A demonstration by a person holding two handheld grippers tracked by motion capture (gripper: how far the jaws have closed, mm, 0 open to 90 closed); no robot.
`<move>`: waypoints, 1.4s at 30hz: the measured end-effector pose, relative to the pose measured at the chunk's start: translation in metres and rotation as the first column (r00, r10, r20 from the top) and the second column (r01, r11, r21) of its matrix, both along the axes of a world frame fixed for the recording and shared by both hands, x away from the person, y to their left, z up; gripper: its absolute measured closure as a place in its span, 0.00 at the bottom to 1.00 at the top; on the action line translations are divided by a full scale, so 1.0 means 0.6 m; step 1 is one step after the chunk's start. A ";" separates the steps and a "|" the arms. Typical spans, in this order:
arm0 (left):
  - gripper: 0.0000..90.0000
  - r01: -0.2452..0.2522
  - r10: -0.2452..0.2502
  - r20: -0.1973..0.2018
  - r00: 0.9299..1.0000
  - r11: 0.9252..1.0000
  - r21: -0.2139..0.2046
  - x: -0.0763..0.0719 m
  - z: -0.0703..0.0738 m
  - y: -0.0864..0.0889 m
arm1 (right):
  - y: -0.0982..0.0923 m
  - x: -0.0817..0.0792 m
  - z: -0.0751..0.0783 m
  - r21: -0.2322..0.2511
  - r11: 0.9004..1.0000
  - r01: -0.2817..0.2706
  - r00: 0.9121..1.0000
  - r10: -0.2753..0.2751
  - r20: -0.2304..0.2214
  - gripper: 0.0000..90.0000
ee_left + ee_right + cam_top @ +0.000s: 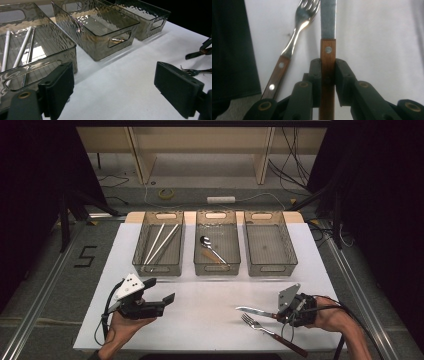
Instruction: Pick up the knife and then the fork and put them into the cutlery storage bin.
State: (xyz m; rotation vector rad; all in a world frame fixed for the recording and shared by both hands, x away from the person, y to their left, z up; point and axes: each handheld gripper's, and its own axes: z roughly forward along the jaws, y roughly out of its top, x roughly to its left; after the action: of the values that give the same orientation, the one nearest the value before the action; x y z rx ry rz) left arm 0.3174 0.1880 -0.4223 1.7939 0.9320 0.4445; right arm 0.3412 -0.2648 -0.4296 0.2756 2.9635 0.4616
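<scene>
Wooden knife handle (pixel 327 65) pinched between my right gripper (pixel 327 72) pads; left gripper (pixel 113 87) gapes empty. Blade overhangs ahead, could pivot and strike the fork (pixel 294 42) alongside.

Left gripper (pixel 162 290): black body, grey three-cornered plate on top with dark dots, black cable trailing down past the wrist; blocky black pads (pixel 178 87), brass-coloured pivot pins behind them. Right gripper (pixel 276 315): same build, grey plate, black cable looping over the forearm; black jaw links with brass pins. Forearms bare, no sleeves.
</scene>
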 end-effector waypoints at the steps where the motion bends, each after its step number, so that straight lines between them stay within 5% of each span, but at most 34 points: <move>1: 0.18 -0.001 0.001 0.001 1.000 1.000 0.000 0.000 0.000 0.000 | 0.000 0.001 0.003 0.011 1.000 0.015 1.000 -0.015 0.003 0.86; 6: 0.18 -0.007 0.007 0.005 1.000 1.000 -0.014 0.000 0.001 0.001 | -0.004 0.013 0.019 0.082 0.991 0.109 0.994 -0.111 0.024 0.86; 17: 0.18 -0.008 0.008 0.006 1.000 1.000 -0.025 -0.001 0.002 0.006 | 0.006 0.031 0.036 0.181 0.960 0.215 0.975 -0.222 0.018 0.86; 20: 0.18 -0.010 0.009 -0.003 1.000 0.999 -0.046 -0.001 0.002 0.008 | 0.007 0.037 0.042 0.213 0.946 0.244 0.967 -0.254 0.021 0.86; 28: 0.18 -0.020 0.021 0.010 1.000 1.000 -0.024 -0.003 0.002 0.012 | 0.007 0.060 0.058 0.267 0.910 0.315 0.944 -0.330 0.011 0.86; 35: 0.18 -0.021 0.022 0.016 1.000 1.000 -0.021 -0.005 0.003 0.014 | 0.013 0.081 0.069 0.291 0.892 0.346 0.933 -0.360 -0.005 0.86; 42: 0.18 -0.019 0.019 0.018 1.000 1.000 -0.019 -0.007 0.003 0.016 | 0.016 0.105 0.086 0.324 0.863 0.387 0.916 -0.401 -0.027 0.86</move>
State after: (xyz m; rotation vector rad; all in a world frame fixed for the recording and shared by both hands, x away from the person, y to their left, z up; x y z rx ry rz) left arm 0.3130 0.1976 -0.4203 1.7623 0.9388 0.4616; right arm 0.4043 -0.2551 -0.3781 0.8759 2.6689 0.8785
